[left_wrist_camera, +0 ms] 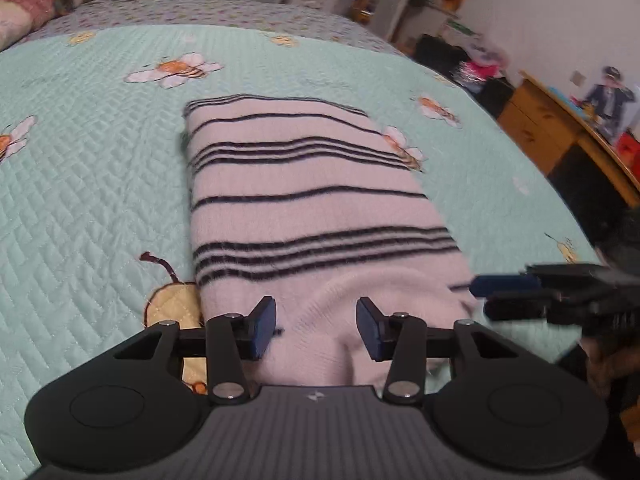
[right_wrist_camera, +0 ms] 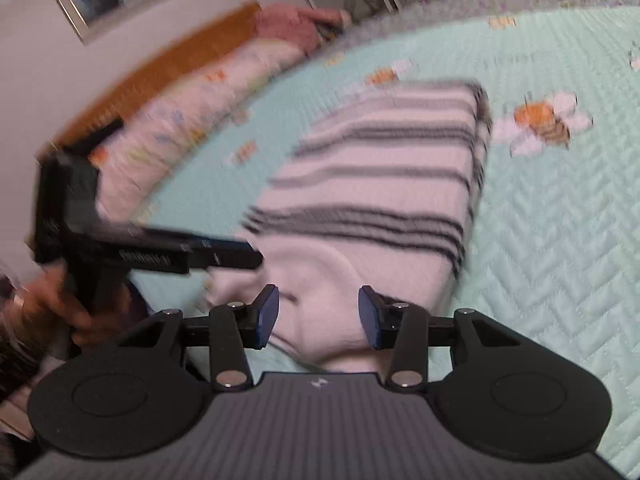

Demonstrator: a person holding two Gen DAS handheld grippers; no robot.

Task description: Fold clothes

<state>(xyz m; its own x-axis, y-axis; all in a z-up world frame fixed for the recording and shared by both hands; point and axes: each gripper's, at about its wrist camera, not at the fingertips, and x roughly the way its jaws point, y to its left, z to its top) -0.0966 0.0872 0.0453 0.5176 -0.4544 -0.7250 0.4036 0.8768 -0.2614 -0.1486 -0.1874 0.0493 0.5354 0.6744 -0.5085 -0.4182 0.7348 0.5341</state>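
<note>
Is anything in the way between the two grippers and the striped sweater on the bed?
Nothing visible. The left gripper and right gripper both sit open right at the near edge of the sweater, with only its own fabric between the fingers.

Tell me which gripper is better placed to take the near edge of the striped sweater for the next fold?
Probably neither: left gripper and right gripper both hang open over the near edge of the striped sweater, one toward each corner.
</note>
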